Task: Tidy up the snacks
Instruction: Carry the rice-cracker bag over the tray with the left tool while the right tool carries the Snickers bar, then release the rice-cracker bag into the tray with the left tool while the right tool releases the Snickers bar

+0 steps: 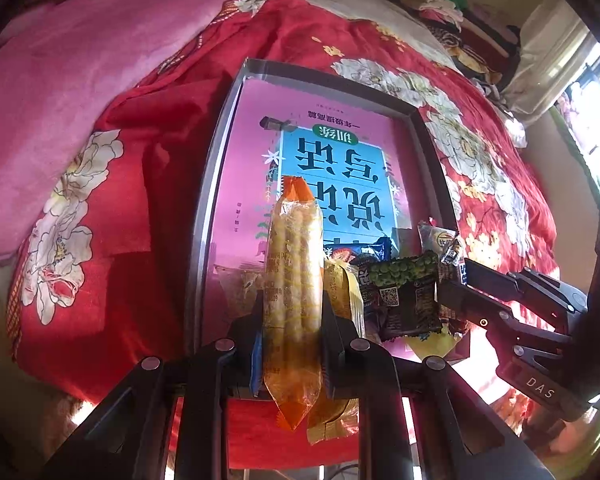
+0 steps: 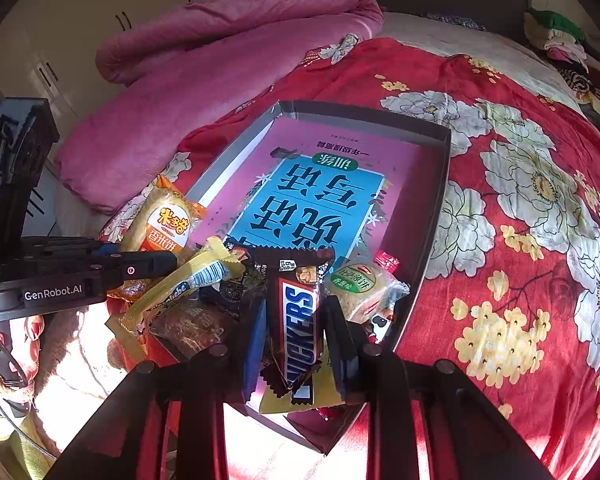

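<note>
A shallow grey-rimmed box (image 1: pixel 212 184) lies on the bed with a pink and blue book (image 1: pixel 332 160) flat inside it. Loose snacks are piled at its near end, among them a green pea packet (image 1: pixel 404 280), a yellow wrapper (image 2: pixel 188 284) and a square green-labelled cracker (image 2: pixel 360 284). My left gripper (image 1: pixel 292 300) is shut on a long orange rice-cracker packet (image 1: pixel 294 264), held lengthwise over the box's near left part. My right gripper (image 2: pixel 296 306) is shut on a Snickers bar (image 2: pixel 298 316) above the pile. Each gripper also shows in the other's view: right gripper (image 1: pixel 456 280), left gripper (image 2: pixel 168 258).
The box (image 2: pixel 436 216) rests on a red floral bedspread (image 2: pixel 520 240). A rumpled pink quilt (image 1: pixel 80 60) lies to the left and behind. Folded clothes (image 1: pixel 460 20) are stacked at the far right. White wardrobe doors (image 2: pixel 60 40) stand beyond the bed. A person's hand (image 2: pixel 32 340) shows at lower left.
</note>
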